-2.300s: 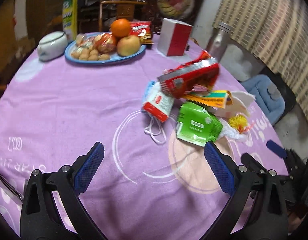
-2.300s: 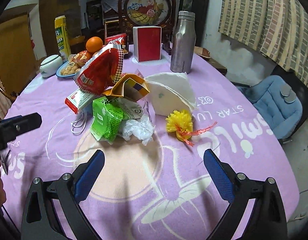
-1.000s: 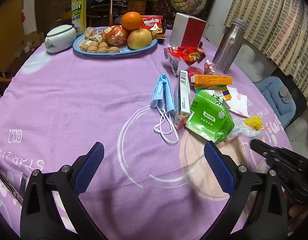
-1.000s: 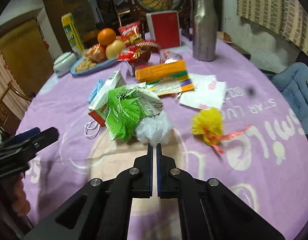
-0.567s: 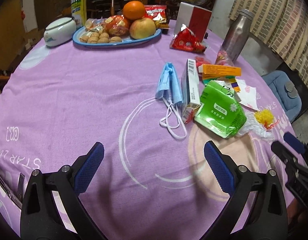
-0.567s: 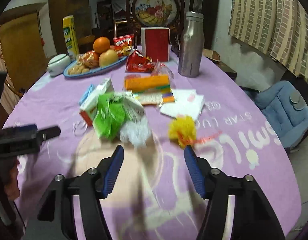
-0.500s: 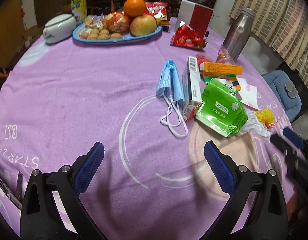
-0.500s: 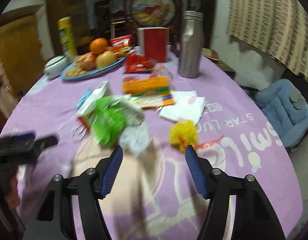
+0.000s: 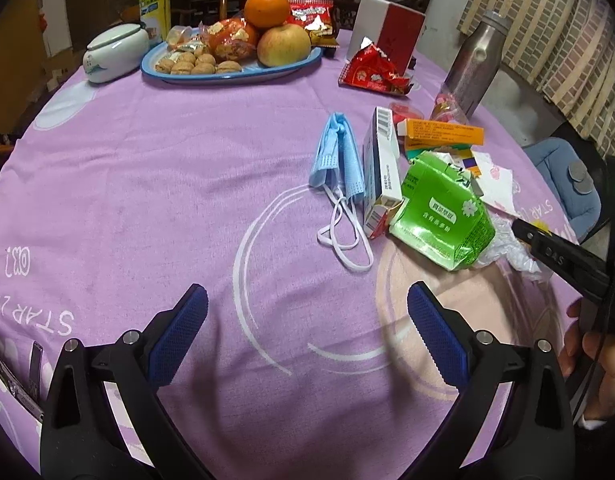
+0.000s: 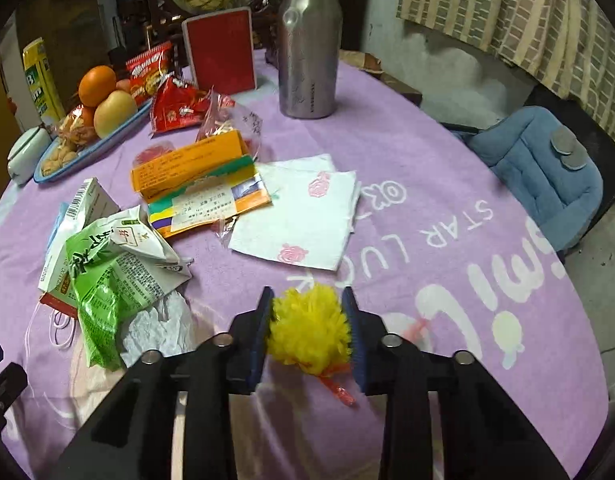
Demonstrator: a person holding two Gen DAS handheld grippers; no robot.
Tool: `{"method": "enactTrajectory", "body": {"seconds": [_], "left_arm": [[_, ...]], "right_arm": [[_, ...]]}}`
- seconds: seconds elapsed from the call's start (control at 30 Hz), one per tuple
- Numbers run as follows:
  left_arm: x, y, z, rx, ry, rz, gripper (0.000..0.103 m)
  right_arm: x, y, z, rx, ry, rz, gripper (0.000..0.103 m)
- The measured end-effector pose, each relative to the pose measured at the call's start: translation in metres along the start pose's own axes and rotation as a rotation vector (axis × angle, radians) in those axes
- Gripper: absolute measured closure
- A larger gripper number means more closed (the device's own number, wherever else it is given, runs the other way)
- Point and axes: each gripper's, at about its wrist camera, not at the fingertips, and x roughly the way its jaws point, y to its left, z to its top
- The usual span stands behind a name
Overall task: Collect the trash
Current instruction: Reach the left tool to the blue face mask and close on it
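Note:
Trash lies on the purple tablecloth (image 9: 147, 184). My right gripper (image 10: 307, 312) is shut on a yellow fluffy pom-pom (image 10: 309, 330) with a red string, low over the cloth. Left of it lie a green wrapper (image 10: 103, 280), crumpled clear plastic (image 10: 155, 328), an orange box (image 10: 187, 164), a white napkin (image 10: 299, 216) and a red snack bag (image 10: 175, 106). My left gripper (image 9: 307, 312) is open and empty above bare cloth, nearer than a blue face mask (image 9: 339, 160), a white carton (image 9: 381, 172) and the green wrapper (image 9: 443, 212). The right gripper also shows in the left wrist view (image 9: 563, 256).
A blue plate (image 9: 227, 74) with an orange, an apple and nuts stands at the back, beside a white lidded jar (image 9: 115, 50). A steel bottle (image 10: 307, 40) and a red box (image 10: 221, 52) stand at the far edge. A blue padded chair (image 10: 547, 172) is off the table's right side.
My right gripper has moved forward and closed its jaws around the yellow pom-pom. My left gripper stays open and has drifted only slightly.

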Motion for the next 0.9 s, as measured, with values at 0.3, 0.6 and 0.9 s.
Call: {"method": "enactTrajectory", "body": {"seconds": [0.3,0.6,0.9], "left_arm": [[0.006,0.012,0.003,-0.071,0.031,-0.017,0.007],[-0.001,0.027,0.015,-0.213,0.031,0.058,0.007],[0.023,0.026,0.085,-0.234,0.006,0.128,0.007]], "right_arm": [[-0.079,-0.031,-0.050,0.066,-0.155,0.114,0.073],[-0.112,-0.044,-0.082,0.014,-0.169,0.176,0.073],[-0.122,-0.051,-0.084,0.027,-0.183,0.243,0.073]]}}
